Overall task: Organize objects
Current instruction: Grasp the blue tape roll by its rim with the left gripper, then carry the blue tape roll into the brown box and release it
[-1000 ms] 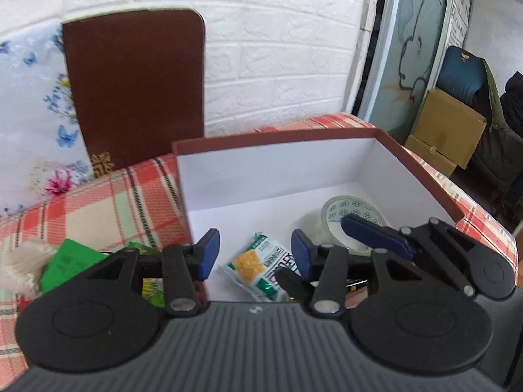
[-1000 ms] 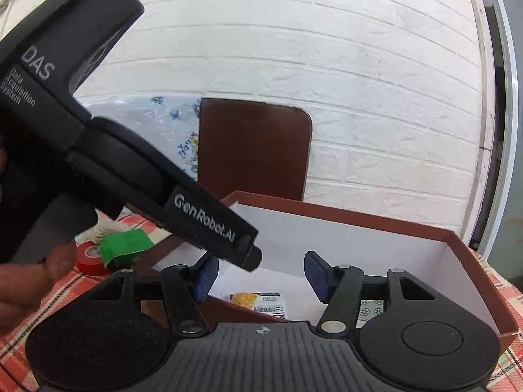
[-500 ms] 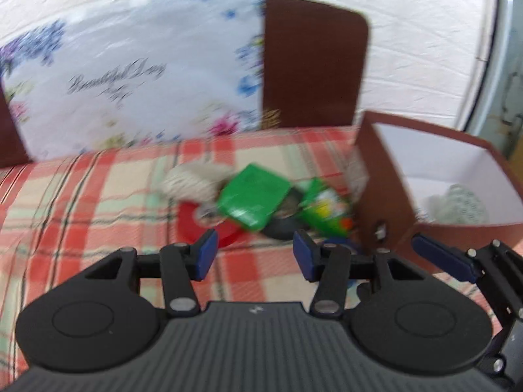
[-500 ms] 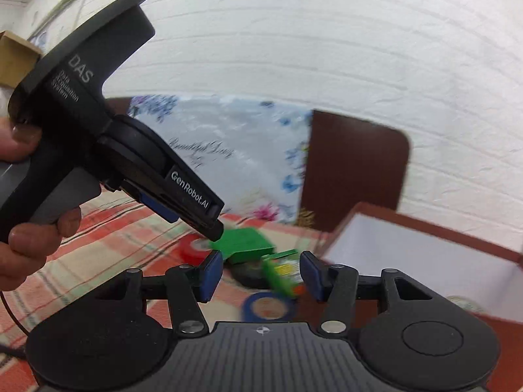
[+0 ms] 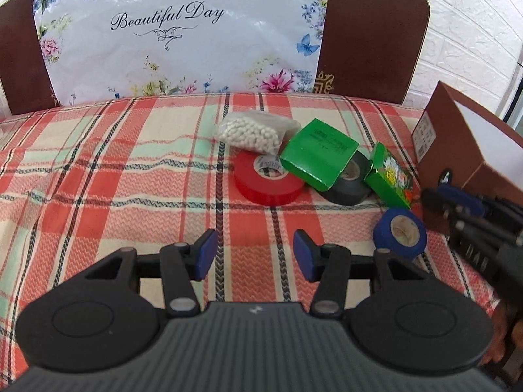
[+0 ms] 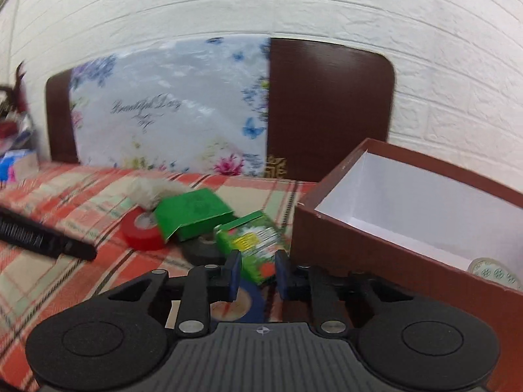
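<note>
Tape rolls [image 5: 268, 179], green boxes [image 5: 318, 156] clustered beside open box [image 6: 408, 225].

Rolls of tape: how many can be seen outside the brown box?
3. The red tape roll lies under the green carton's left edge, the black tape roll under its right, the blue tape roll nearest the brown box.

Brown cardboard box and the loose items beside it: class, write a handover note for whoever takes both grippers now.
Left gripper: open, empty, over the checked cloth.
Right gripper: shut, by the small green printed carton and blue tape roll; any grip unclear.
Done: a patterned tape roll lies in the brown cardboard box.
Left: red tape roll, black tape roll, flat green carton, clear bag of white beads, small carton, blue roll, all outside.
</note>
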`<move>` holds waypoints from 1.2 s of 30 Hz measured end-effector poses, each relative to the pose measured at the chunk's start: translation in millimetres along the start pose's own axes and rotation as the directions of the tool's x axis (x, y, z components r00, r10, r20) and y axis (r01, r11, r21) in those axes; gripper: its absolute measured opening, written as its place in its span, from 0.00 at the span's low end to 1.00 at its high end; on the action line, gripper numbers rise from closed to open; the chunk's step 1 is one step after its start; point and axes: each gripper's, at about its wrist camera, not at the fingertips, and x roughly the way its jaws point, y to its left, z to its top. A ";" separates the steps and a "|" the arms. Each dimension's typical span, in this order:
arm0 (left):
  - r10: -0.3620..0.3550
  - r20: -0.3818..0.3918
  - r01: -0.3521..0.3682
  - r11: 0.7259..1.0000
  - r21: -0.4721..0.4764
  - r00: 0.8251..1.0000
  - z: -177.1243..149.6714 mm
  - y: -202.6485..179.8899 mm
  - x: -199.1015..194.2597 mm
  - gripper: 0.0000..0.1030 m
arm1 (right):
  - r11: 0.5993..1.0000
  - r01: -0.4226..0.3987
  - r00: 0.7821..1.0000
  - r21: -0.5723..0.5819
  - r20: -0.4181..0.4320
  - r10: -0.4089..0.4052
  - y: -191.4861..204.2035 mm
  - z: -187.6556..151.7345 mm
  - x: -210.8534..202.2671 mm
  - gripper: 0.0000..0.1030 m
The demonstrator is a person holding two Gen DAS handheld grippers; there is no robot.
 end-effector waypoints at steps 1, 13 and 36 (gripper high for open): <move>-0.001 -0.001 0.001 1.000 0.004 1.000 -1.1 -0.5 0.8 0.52 | 1.000 0.008 1.000 0.017 -0.001 -0.008 -4.0 1.2 0.8 0.18; -0.085 -0.054 0.085 0.996 -0.008 0.995 -4.3 -12.0 15.5 0.52 | 0.991 -0.045 0.989 -0.124 -0.146 0.027 37.8 -33.7 8.4 0.55; -0.172 -0.148 0.181 0.982 0.050 0.974 -14.6 -63.1 30.1 0.19 | 0.985 -0.137 0.981 -0.101 -0.154 0.120 63.6 -44.5 -18.6 0.48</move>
